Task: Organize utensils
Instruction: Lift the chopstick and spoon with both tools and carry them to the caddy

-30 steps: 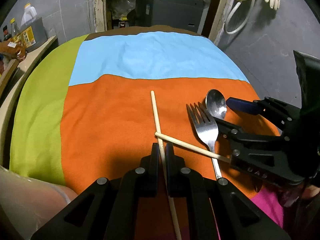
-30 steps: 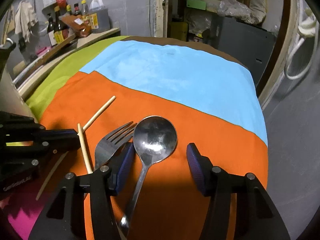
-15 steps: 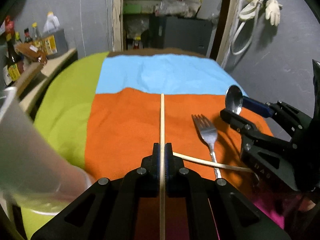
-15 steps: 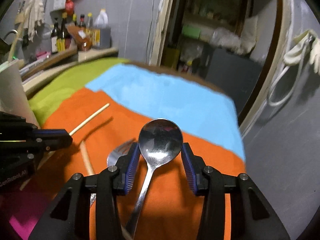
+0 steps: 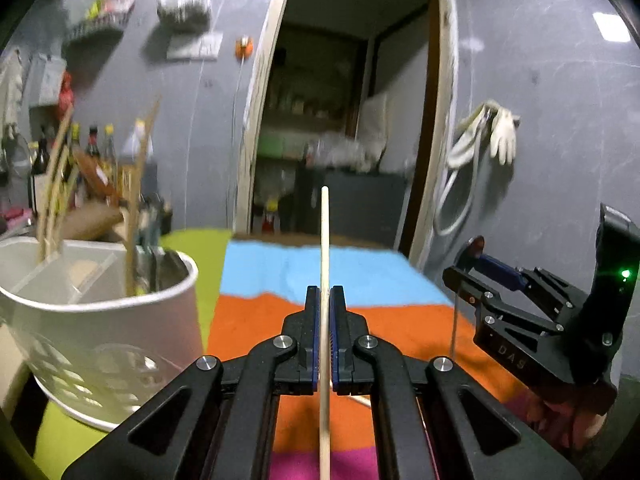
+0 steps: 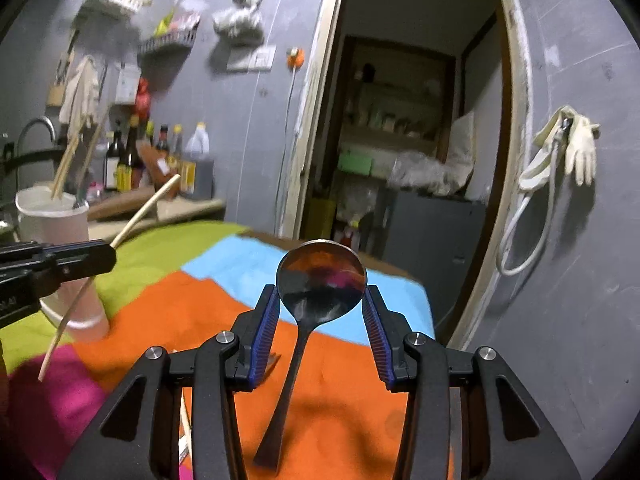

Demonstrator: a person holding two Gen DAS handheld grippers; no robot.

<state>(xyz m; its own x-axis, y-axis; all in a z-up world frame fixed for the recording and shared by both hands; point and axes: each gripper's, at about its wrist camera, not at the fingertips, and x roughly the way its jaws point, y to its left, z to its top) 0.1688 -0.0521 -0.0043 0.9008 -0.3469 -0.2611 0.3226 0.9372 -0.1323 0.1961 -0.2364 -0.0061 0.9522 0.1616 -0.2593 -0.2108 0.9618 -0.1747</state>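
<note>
Left gripper (image 5: 325, 304) pinches a chopstick (image 5: 324, 240) aloft; right gripper (image 6: 320, 304) clamps a spoon (image 6: 321, 280) by its bowl. Risk: the smooth bowl slipping free before the white utensil holder (image 5: 120, 320), near left.

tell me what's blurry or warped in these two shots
Left wrist view: the white holder and shelf bottles are smeared with motion blur, the chopstick sharp; the fisheye bends the door frame. Right wrist view: the spoon is crisp with dim reflections, the background softer, the walls bowed.

White utensil holder (image 5: 120, 320) beside open cloth (image 5: 360, 308).
</note>
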